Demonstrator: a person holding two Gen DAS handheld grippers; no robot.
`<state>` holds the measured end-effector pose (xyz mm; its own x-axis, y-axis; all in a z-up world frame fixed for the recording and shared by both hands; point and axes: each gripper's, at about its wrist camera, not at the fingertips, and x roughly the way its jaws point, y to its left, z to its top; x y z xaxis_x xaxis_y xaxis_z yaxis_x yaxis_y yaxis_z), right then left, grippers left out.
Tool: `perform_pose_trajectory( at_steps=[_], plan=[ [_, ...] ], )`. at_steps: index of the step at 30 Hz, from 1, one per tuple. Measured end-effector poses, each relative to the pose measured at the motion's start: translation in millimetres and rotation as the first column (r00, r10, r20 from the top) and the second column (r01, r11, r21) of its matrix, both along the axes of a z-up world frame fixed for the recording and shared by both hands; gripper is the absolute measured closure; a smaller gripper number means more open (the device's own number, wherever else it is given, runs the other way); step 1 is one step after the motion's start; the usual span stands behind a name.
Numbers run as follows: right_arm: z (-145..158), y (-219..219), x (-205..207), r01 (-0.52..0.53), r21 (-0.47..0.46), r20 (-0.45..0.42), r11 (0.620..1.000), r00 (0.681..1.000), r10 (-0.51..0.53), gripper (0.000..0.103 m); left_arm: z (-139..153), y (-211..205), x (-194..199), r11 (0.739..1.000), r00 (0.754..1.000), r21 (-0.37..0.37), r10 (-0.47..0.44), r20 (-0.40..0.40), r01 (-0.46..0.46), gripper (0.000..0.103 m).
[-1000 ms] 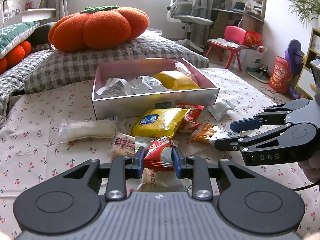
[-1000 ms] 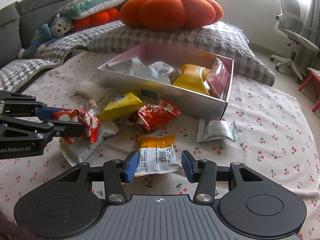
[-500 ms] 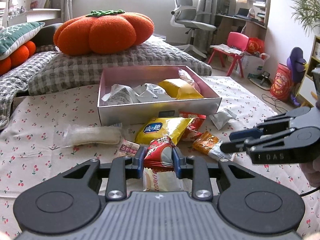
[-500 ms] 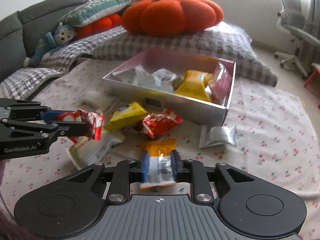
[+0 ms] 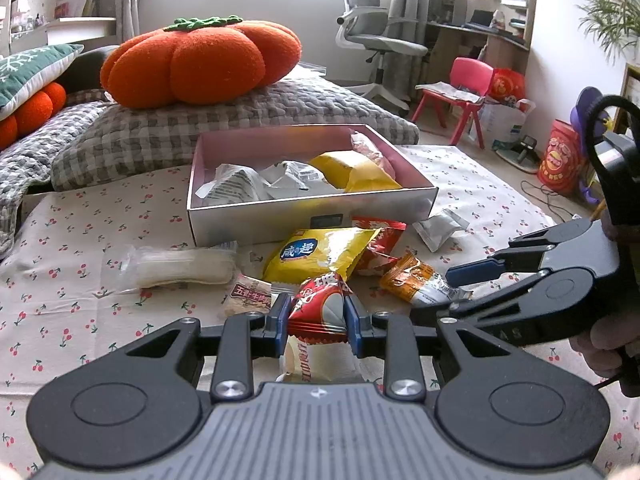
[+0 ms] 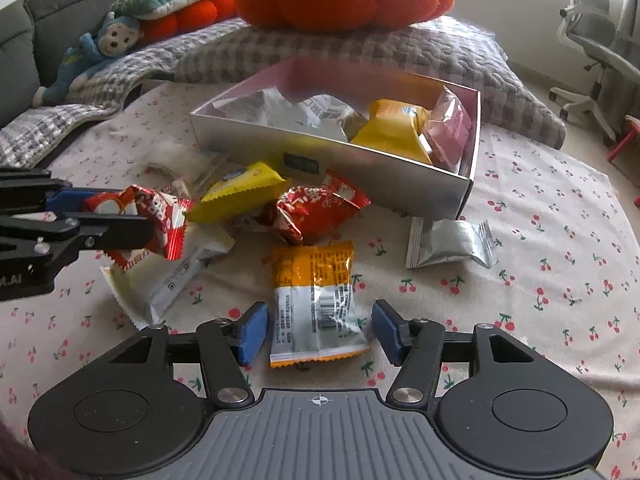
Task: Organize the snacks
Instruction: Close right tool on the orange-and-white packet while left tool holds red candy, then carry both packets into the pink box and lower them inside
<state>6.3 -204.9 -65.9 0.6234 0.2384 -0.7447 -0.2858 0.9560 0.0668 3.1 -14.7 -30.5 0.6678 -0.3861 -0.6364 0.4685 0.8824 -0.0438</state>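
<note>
Orange packet (image 6: 314, 300) lies lower centre, between right tongs (image 6: 318, 332), long axis pointing away toward box (image 6: 332, 160); jaws just reopened, pads seemingly clear. Left tongs (image 5: 316, 316) clamp red packet (image 5: 318, 310).

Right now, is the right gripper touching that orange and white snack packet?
Apart. In the right wrist view the right gripper straddles the orange and white packet, with cloth showing between each blue pad and the packet's edges; its jaws have just been opening.
</note>
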Motion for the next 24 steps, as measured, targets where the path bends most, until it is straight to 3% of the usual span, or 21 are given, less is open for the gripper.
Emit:
perform_pose_trajectory(
  at_steps=[1,3,24],
  plan=[
    [0.7,-0.3,1.2,0.008,-0.001,0.000,1.000,1.000,-0.008,0.060,0.0,0.4,0.1,1.000,1.000,-0.001,0.000,0.000,0.000,0.077],
    [2.3,0.1,3.1,0.010,-0.003,-0.005,1.000,1.000,-0.010,0.064,0.4,1.4,0.2,1.000,1.000,-0.002,0.001,0.001,-0.001,0.077],
    [51.3,-13.2,-5.1,0.022,0.087,0.020,0.996,1.000,-0.024,0.065,12.7,4.2,0.3,1.000,0.999,-0.027,0.006,0.034,-0.005,0.077]
  ],
)
